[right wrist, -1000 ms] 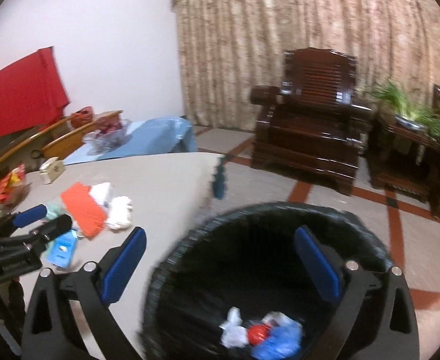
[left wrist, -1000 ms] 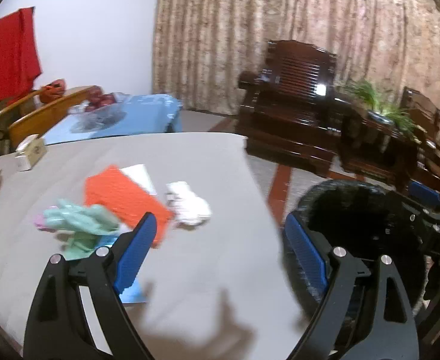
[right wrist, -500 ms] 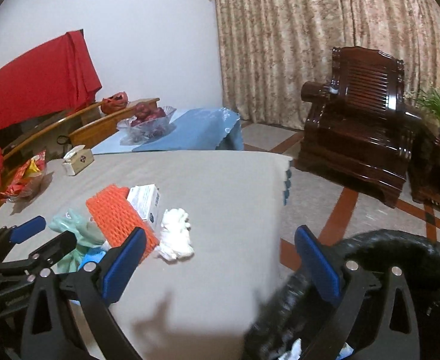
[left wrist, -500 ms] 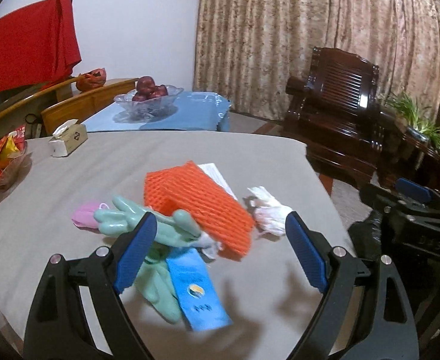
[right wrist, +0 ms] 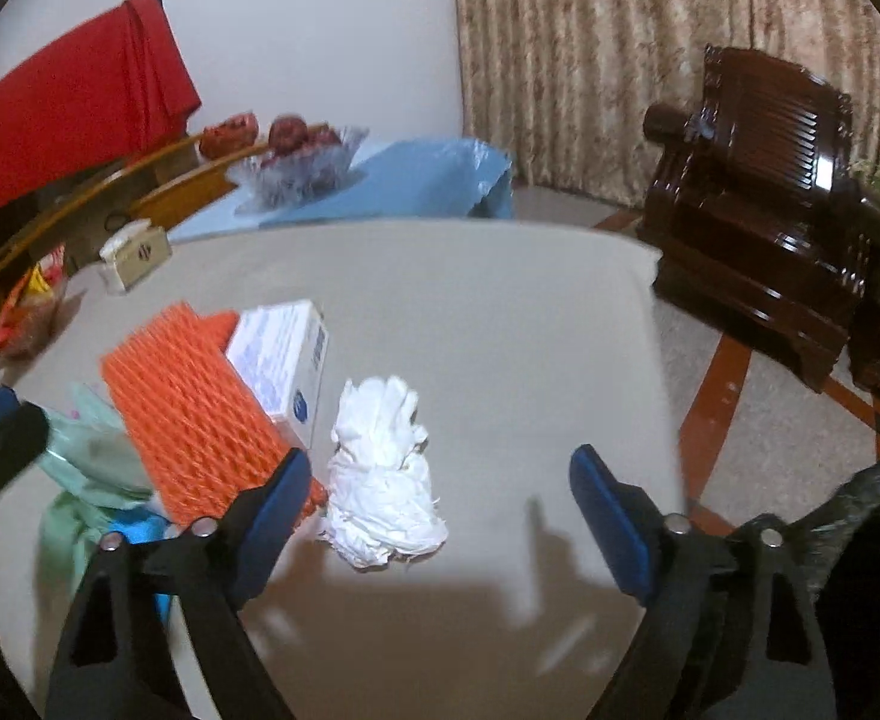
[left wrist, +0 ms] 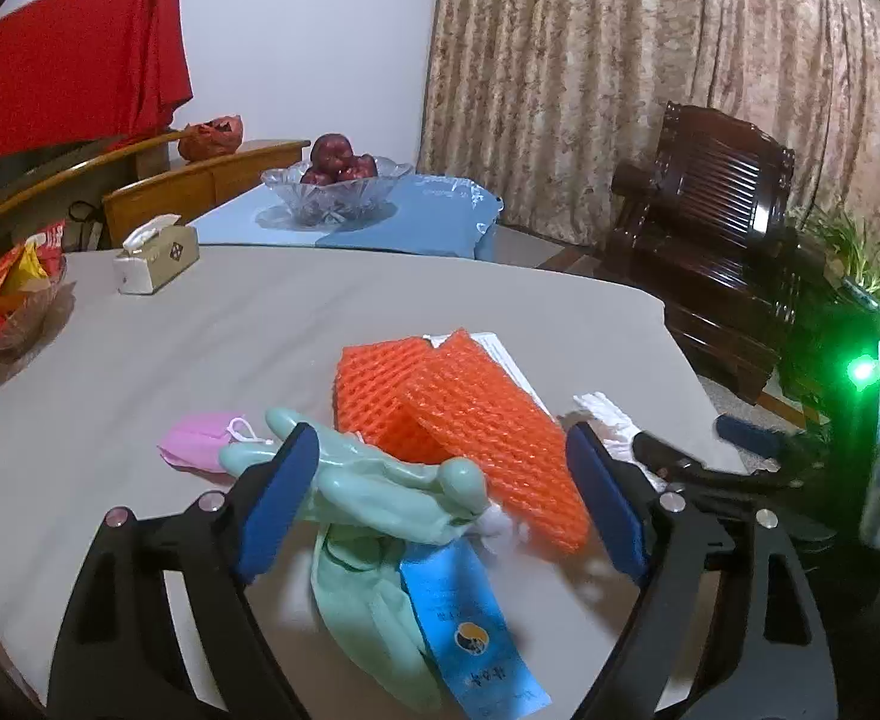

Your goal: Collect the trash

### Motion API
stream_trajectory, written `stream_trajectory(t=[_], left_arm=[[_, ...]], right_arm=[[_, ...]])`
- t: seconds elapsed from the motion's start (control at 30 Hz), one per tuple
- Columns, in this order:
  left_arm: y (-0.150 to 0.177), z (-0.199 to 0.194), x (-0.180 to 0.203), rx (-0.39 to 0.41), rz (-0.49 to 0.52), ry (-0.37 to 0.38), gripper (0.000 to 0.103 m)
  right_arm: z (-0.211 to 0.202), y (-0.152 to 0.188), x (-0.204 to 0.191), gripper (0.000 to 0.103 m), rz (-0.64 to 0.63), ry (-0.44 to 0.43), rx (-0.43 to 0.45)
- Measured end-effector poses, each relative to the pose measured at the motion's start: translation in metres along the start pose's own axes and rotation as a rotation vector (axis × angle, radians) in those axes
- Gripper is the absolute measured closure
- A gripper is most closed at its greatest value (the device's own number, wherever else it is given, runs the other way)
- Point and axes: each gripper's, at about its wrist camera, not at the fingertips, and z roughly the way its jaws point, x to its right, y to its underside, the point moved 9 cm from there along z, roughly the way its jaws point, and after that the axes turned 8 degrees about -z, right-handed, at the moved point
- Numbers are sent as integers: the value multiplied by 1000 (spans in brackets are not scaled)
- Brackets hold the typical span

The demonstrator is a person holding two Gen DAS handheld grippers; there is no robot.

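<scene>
The grey table (left wrist: pixel 212 330) held trash at frame centre. The left gripper (left wrist: pixel 440 504) gaped over a green glove (left wrist: pixel 380 498). The right gripper (right wrist: pixel 440 516) gaped around white tissue (right wrist: pixel 383 492).

White wall (left wrist: pixel 296 30) far left; red cloth (left wrist: pixel 68 54) hung against it. Patterned beige curtain (left wrist: pixel 650 48) across far side. Dark carved wooden armchair (left wrist: pixel 716 210) right, on tiled floor (right wrist: pixel 734 384) with red-brown bands. Grey-covered table (left wrist: pixel 260 324) near; blue-covered table (left wrist: pixel 404 216) beyond. Dim indoor light

Both claws nearer the trash (left wrist: pixel 440 456)
</scene>
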Motion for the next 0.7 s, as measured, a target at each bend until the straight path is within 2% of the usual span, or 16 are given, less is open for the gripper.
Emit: stream_trajectory(t=[0.13, 0.3, 0.4, 0.43, 0.5, 0.7], left_arm=[[2, 9, -2, -11, -5, 2, 24], [3, 23, -2, -26, -13, 1, 24], [0, 33, -3, -30, -14, -4, 24], [-1, 34, -2, -29, -14, -5, 24], [-4, 39, -2, -32, -11, -6, 24], [-3, 57, -2, -64, -19, -11, 24]], right_arm=[[17, 8, -6, 36, -9, -36, -62], [23, 11, -13, 52, -19, -80, -90], [23, 10, -20, 70, -38, -108, -97], [23, 10, -21, 73, -42, -105, -95], [19, 7, -21, 76, -48, -106, -84], [5, -9, -16, 76, -32, -103, -31]])
